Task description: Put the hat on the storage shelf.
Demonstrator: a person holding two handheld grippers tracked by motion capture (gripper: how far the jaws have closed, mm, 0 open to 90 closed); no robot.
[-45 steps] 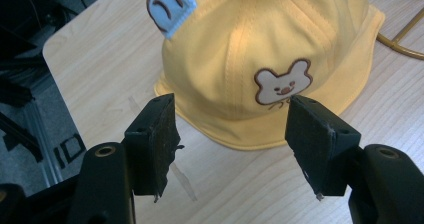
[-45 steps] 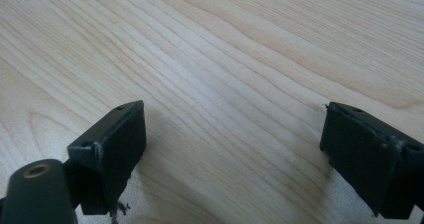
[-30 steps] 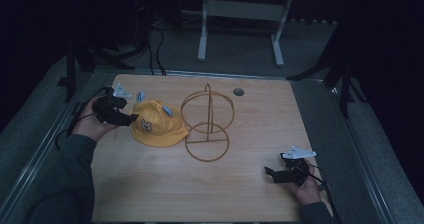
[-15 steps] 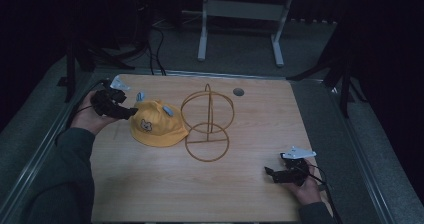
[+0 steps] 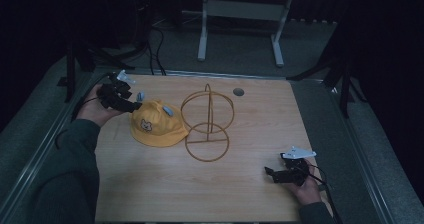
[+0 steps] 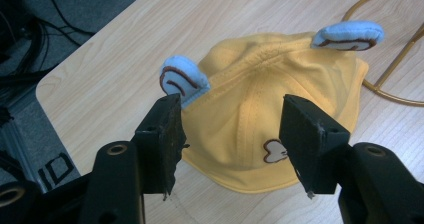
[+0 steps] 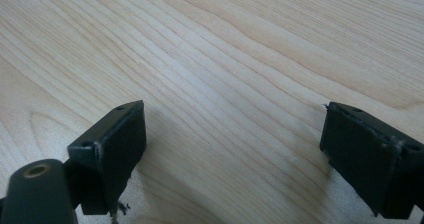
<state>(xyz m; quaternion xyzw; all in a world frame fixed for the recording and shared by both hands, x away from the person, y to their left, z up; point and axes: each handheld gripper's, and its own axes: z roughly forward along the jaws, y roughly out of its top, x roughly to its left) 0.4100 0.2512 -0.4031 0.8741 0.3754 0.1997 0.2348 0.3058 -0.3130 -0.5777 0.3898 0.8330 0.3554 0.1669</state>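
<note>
my left tongs (image 6: 230,129) hung open and empty over the yellow cap (image 6: 280,104); right tongs (image 7: 235,154) gaped idle on the tabletop (image 5: 210,189). soft, light cloth, i judged; pinch the crown.

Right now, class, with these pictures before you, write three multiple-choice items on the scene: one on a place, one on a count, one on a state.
1. Where does the yellow cap lie?
A. beside the wire hat stand, toward the left tongs
B. on top of the stand
C. at the right tongs

2. How many blue ears does the cap carry?
A. one
B. two
C. four

3. How are the left tongs?
A. shut on the cap
B. shut on nothing
C. open

Key: 1 A, the high view shows the cap flat on the table; 2 B, two stick up; 3 C, the jaws stand apart.
</note>
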